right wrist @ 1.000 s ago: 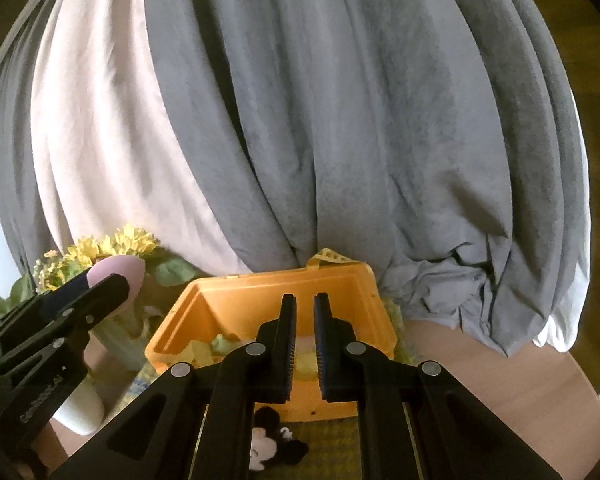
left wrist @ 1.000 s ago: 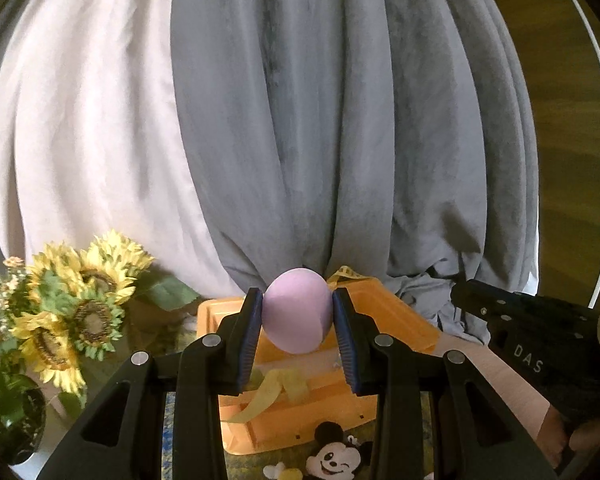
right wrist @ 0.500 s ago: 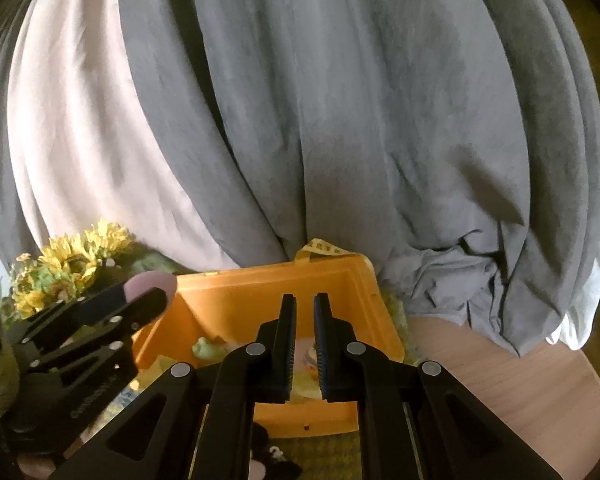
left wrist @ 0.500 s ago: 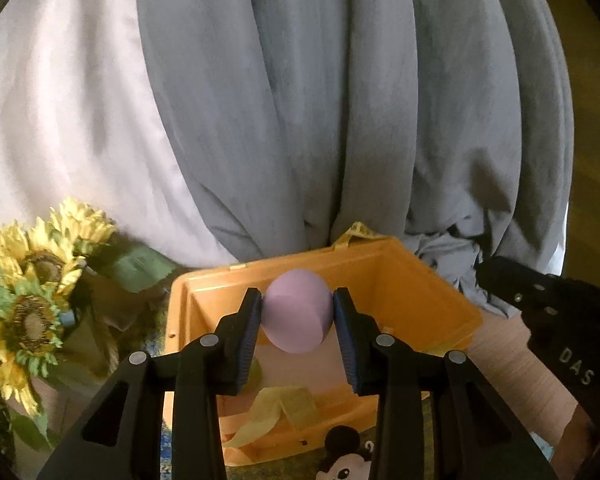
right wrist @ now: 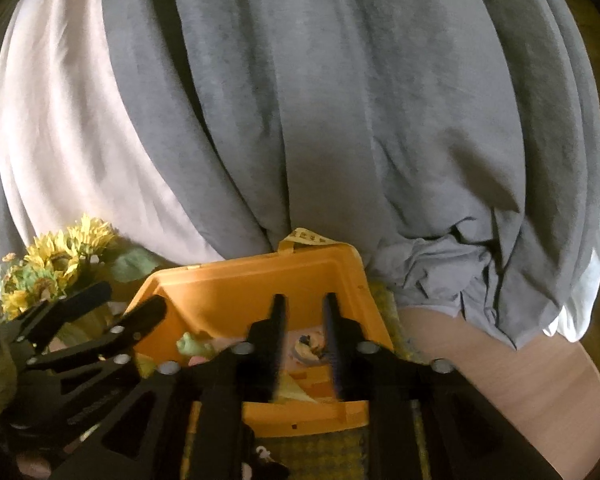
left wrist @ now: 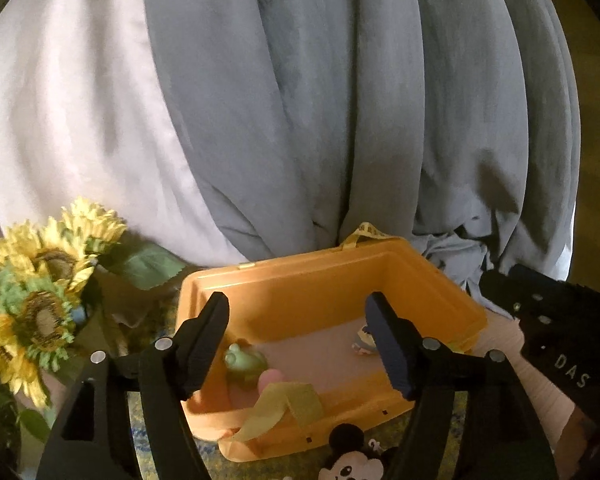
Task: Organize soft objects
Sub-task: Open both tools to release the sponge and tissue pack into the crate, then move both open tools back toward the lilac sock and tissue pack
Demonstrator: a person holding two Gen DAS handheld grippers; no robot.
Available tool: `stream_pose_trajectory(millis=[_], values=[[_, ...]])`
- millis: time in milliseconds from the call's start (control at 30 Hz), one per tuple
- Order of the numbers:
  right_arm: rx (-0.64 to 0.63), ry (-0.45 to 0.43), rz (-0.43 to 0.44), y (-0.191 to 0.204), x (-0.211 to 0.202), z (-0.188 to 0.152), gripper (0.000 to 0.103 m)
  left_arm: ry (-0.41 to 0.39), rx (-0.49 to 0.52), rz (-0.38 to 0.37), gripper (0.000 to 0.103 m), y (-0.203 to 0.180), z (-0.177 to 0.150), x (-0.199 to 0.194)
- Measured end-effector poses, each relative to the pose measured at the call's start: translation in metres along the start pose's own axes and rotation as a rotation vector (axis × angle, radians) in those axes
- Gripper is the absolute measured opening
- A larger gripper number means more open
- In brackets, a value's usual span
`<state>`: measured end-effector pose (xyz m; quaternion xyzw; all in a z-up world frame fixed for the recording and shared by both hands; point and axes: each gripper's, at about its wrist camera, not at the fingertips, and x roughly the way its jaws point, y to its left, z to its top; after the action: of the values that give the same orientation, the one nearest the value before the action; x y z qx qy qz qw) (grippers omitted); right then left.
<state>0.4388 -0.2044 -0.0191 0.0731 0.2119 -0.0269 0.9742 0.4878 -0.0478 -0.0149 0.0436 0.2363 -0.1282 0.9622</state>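
Fingers of left gripper (left wrist: pixel 296 304) just opening wide, nothing between; fingers of right gripper (right wrist: pixel 304 300) just parting, empty too. Nearest, outside on the worktop (right wrist: pixel 500 360): Mickey plush (left wrist: pixel 346 464), seemingly left to sort. Beyond, inside the orange bin (left wrist: pixel 320 292): green toy (left wrist: pixel 242 362), pink ball (left wrist: pixel 270 380). Reads "DAS" on the right gripper's body; far yellow tag (left wrist: pixel 366 230) illegible.

Home: draped curtains (left wrist: pixel 300 120), sunflowers (left wrist: pixel 40 304), toys.
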Motion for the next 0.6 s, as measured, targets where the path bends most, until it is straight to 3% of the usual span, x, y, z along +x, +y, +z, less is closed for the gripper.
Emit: stream_pose_trajectory(millis=[267, 600], values=[[-0.017, -0.032, -0.040, -0.008, -0.032, -0.006, 0.058, -0.049, -0.008, 0.029, 0.077, -0.006, -0.006, -0.050], [-0.048, -0.117, -0.109, -0.018, -0.086, -0.014, 0.073, -0.095, -0.005, 0.024, 0.080, -0.020, -0.019, -0.104]])
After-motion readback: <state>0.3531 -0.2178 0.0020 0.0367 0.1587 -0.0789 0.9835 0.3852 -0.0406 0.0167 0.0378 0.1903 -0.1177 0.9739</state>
